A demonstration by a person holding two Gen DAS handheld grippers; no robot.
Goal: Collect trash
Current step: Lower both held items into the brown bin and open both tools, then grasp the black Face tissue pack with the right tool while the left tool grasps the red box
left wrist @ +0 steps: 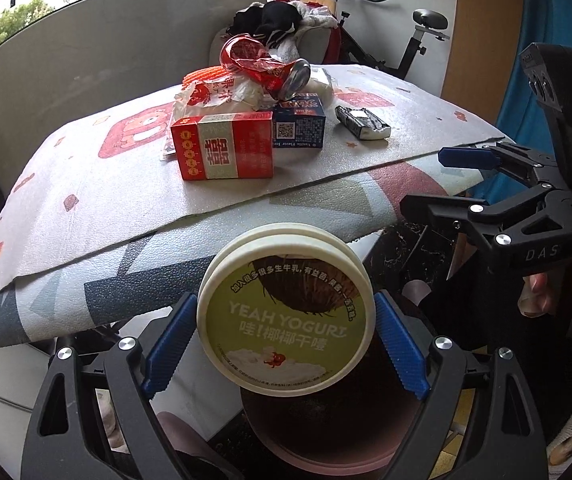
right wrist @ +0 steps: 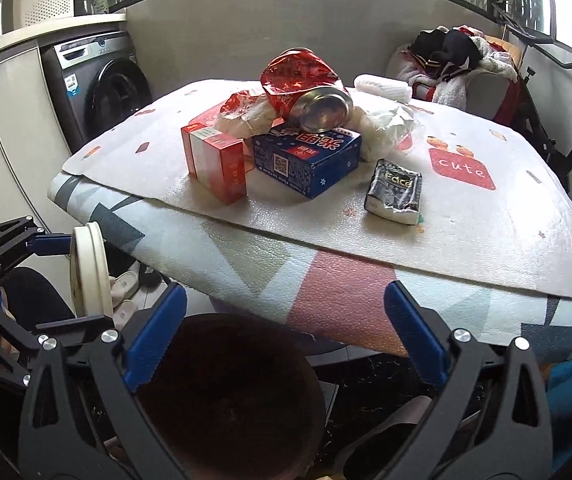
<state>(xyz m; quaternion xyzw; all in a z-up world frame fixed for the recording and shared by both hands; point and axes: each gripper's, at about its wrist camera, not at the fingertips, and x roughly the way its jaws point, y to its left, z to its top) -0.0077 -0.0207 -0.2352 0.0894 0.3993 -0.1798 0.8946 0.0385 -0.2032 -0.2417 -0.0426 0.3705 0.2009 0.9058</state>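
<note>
Down below the table edge, the left gripper [left wrist: 286, 344] is clamping a round yogurt lid [left wrist: 286, 316] between its blue pads, holding it on edge above a dark round bin [left wrist: 326, 428]. Its own camera is showing the lid's green printed face and two stacked cream rims; the right wrist view is catching the same lid [right wrist: 87, 270] only side-on, as a thin cream disc at the far left, with the left gripper [right wrist: 65, 280] pinching it top and bottom.

The right gripper [right wrist: 286, 340] is hanging with its fingers spread wide and nothing between them, directly over the bin's brown mouth [right wrist: 229, 400]. From the left camera it is appearing at the right edge [left wrist: 446, 180], jaws apart, with fingertips of the person's hand [left wrist: 538, 292] wrapping the handle below.

On the table's patterned mat [right wrist: 466, 240] the remaining trash is sitting in a cluster: a red box [right wrist: 215, 168] just beside a blue box [right wrist: 310, 160], a crushed red can [right wrist: 306, 92] lying on top of the blue box, crumpled plastic wrappers [right wrist: 241, 116] behind, and a torn dark packet [right wrist: 394, 192] lying apart to the right. Only the right view is showing a washing machine [right wrist: 101, 84] at the left; only the left view is taking in the whole exercise bike [left wrist: 406, 40] behind the table.
</note>
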